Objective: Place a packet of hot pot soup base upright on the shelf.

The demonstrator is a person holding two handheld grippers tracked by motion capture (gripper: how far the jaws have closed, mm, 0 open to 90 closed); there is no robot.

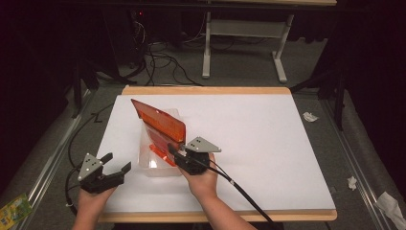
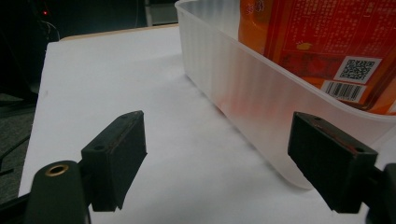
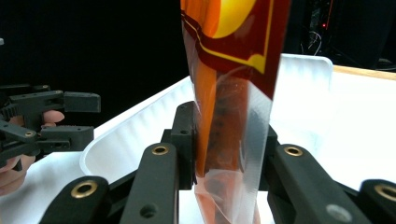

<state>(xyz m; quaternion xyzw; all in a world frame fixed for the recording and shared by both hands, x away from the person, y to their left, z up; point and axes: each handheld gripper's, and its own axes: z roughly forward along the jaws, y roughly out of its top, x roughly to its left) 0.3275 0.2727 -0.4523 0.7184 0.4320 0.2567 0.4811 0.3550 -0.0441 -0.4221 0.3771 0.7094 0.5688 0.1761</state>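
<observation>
The white table (image 1: 268, 143) takes up most of what there is to look at, a big pale sheet on a wooden-edged top, with dark floor and loose cables behind it. Toward the person's left side of it sits a clear plastic tub (image 1: 148, 163), frosted and shallow, open at the top.

Standing up out of that tub, leaning toward the far left corner, is an orange snack bag (image 1: 160, 125). Its lower end is down inside the tub; the upper end rises well above the rim. So I'd say the job is partway: the bag is in the tub but not lying flat or let go, and settling and releasing it is what remains.

The right gripper (image 1: 178, 156) has the bag pinched between its jaws, closed tight on the clear crimped edge, as the right gripper view (image 3: 229, 154) makes plain. The left gripper (image 1: 116, 163) hovers just beside the tub's near left wall, jaws spread wide with nothing between them, and apart from the tub as far as I can make out.

On the bag's back there's a barcode (image 2: 344, 90) and a QR code (image 2: 357, 69) on white patches, with lines of small pale print above, too fine for me to read. No brand name is legible.
</observation>
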